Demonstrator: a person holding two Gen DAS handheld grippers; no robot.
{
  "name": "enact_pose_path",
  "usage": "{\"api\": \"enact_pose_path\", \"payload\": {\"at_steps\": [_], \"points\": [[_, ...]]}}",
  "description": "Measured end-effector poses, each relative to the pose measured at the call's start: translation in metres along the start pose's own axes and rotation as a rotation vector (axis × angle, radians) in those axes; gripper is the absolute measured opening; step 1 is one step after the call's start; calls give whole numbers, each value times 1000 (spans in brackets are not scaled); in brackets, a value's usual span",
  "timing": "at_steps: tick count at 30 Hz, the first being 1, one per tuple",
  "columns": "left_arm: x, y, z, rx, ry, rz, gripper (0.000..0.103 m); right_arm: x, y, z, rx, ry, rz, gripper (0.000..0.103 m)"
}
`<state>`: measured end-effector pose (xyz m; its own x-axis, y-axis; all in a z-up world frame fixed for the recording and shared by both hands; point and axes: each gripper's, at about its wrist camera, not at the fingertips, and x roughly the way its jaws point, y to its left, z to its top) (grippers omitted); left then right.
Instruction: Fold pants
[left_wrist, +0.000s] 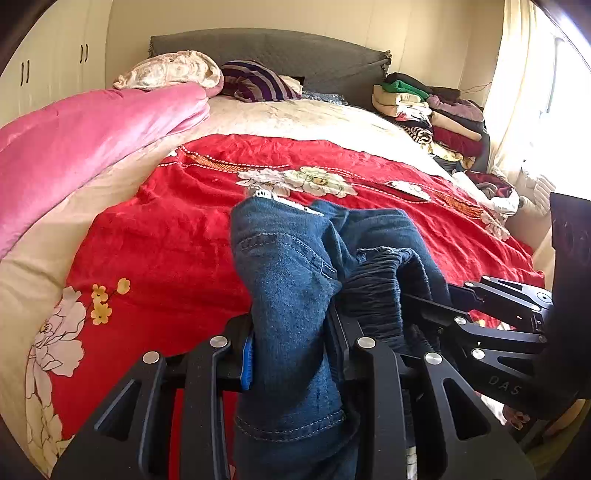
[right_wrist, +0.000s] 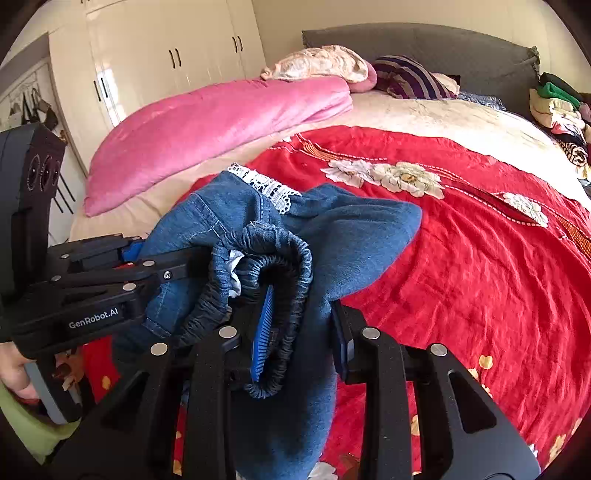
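Note:
Blue denim pants (left_wrist: 295, 273) with a lace-trimmed hem and an elastic waistband hang bunched above the red floral bedspread (left_wrist: 166, 236). My left gripper (left_wrist: 291, 350) is shut on a fold of the pants. My right gripper (right_wrist: 301, 332) is shut on the pants (right_wrist: 332, 236) at the gathered waistband (right_wrist: 295, 258). The two grippers sit close together: the right one shows at the right of the left wrist view (left_wrist: 491, 325), the left one at the left of the right wrist view (right_wrist: 110, 280).
A rolled pink quilt (left_wrist: 85, 147) lies along the bed's left side. Pillows (left_wrist: 255, 81) rest against the grey headboard (left_wrist: 280, 48). A pile of clothes (left_wrist: 432, 110) sits at the far right. Wardrobes (right_wrist: 155, 59) stand on the left, a curtained window (left_wrist: 524, 92) on the right.

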<state>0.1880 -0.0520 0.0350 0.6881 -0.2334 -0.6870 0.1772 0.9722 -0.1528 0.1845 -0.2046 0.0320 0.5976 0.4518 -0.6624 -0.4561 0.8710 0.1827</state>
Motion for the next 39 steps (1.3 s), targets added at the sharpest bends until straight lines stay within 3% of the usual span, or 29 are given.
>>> {"api": "enact_pose_path", "payload": {"at_steps": [6,11,16,23,27,33,39], "points": [[14,8,-8,-17,33,22,30,11,-6,-8,18,29,-35,23],[22,17,-14,-23,58,38,39,19,-15,-19,45,65,-57,42],[30,19,-21,-19,82,49,47,24,-19,-22,57,86,-83,50],[43,21,-31,-19,108,52,49,40,-30,-32,88,156,-124,59],[42,22,-32,-29,105,43,50,34,-31,-32,101,139,-120,61],[16,18,-32,-26,56,54,65,1,-19,-31,74,59,-130,74],[-26,9,-36,0,-16,66,93,-46,-8,-33,79,-55,-136,89]]}}
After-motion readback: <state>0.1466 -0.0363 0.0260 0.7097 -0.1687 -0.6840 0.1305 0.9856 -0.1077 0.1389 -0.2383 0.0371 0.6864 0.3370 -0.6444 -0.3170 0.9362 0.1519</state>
